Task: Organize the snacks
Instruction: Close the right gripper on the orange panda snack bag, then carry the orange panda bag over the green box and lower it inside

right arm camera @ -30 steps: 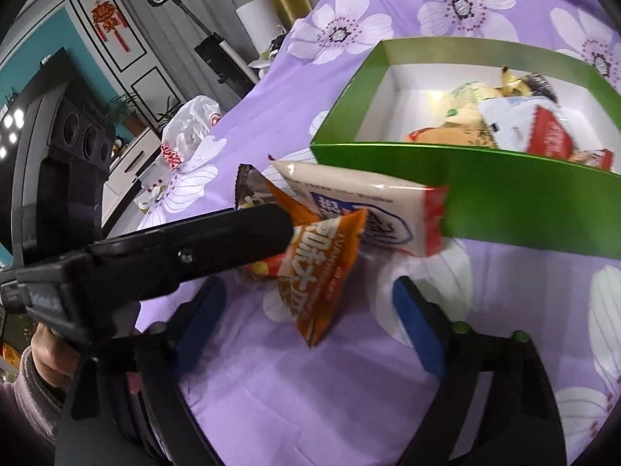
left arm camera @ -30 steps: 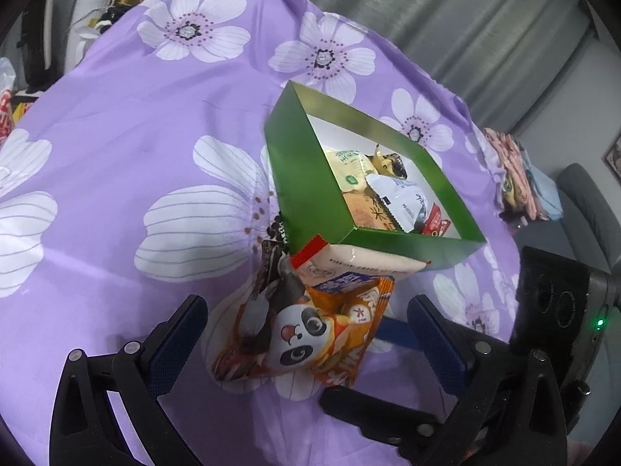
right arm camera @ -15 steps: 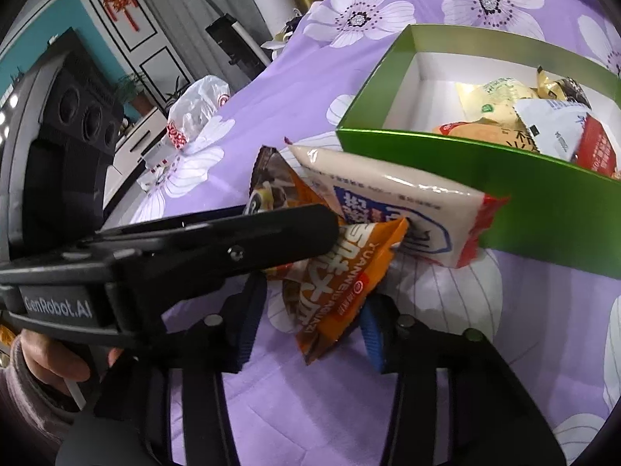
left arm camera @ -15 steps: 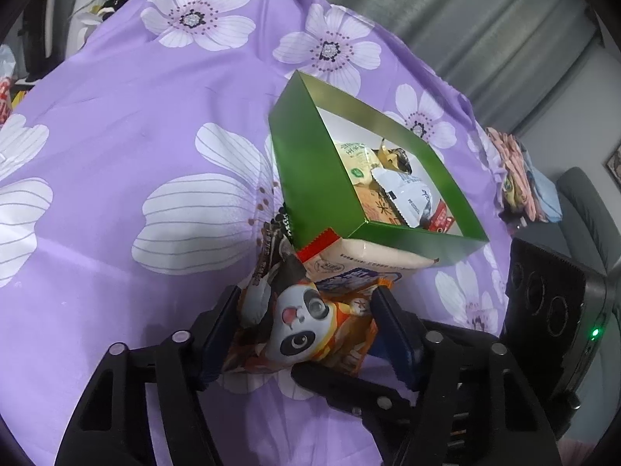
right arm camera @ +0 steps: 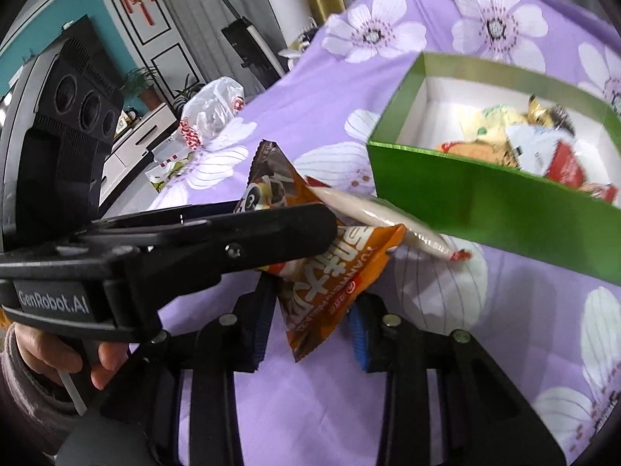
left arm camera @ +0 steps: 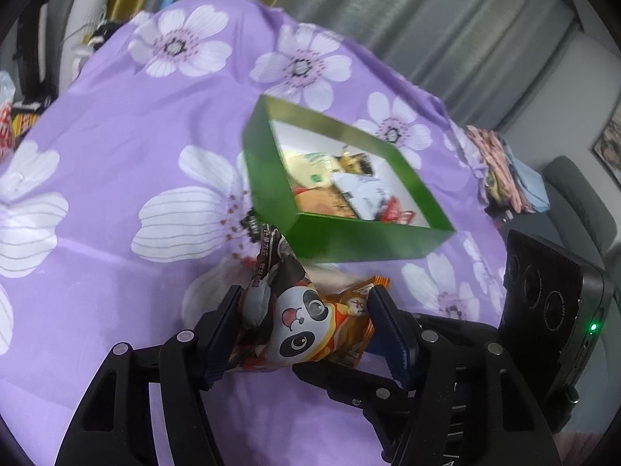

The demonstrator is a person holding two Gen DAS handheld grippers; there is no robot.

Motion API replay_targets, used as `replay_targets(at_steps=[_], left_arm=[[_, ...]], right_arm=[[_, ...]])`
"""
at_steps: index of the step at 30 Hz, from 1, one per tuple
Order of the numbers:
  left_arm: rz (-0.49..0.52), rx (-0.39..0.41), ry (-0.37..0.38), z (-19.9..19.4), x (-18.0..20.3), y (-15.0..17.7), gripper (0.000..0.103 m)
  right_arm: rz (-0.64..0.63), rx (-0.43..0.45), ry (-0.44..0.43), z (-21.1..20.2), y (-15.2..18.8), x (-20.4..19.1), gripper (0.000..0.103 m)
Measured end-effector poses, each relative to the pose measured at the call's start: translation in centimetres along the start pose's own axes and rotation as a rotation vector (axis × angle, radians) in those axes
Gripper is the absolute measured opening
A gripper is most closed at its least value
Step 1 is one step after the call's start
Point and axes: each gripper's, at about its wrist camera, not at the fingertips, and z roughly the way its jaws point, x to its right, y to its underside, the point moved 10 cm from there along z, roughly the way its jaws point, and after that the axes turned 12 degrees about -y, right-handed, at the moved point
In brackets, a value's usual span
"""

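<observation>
Both wrist views are evenly lit by soft, diffuse room light, with only faint shadows on the purple floral bedspread (left arm camera: 116,178). Motion blur smears the green box (left arm camera: 341,240) and the snacks inside it. Fisheye distortion bends everything around the box, and the corners are vignetted black.

My left gripper (left arm camera: 304,328) is matte black plastic, with silver screw heads dotting its arms and ribbed dark-blue pads (left arm camera: 392,334) lining the fingers. My right gripper (right arm camera: 310,320) is built the same, blue pads (right arm camera: 359,336) included. White "GenRobot.AI" lettering (right arm camera: 52,303) marks the left tool's side. A greyish knit sleeve (right arm camera: 17,372) covers my left wrist.
</observation>
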Motion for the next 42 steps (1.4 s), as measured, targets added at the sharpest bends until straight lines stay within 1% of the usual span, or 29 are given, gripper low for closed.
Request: replay_targets(at_steps=[8,19,31,42], left_arm=[[0.087,0.055,0.018,-3.1,4.3,-0.7,0.065],[0.161,0.077,0.037,-4.1,8.9,-1.6,0.065],[0.205,0.073,0.039,-3.0,11.2,-3.5,0.066],[0.219,0.059,0.05,-0.1,12.3,-5.8,0.065]], right_arm=[[-0.048,0.081,0.032,-4.5,-0.5,-1.0,0.035],[-0.047,0.169,0.078,-9.3,-0.4,-0.3,0.035],[-0.03,0.219,0.09,-11.0,-1.5,1.4,0.035],[-0.007,0.247,0.114,-11.1,-3.4,4.6,0.035]])
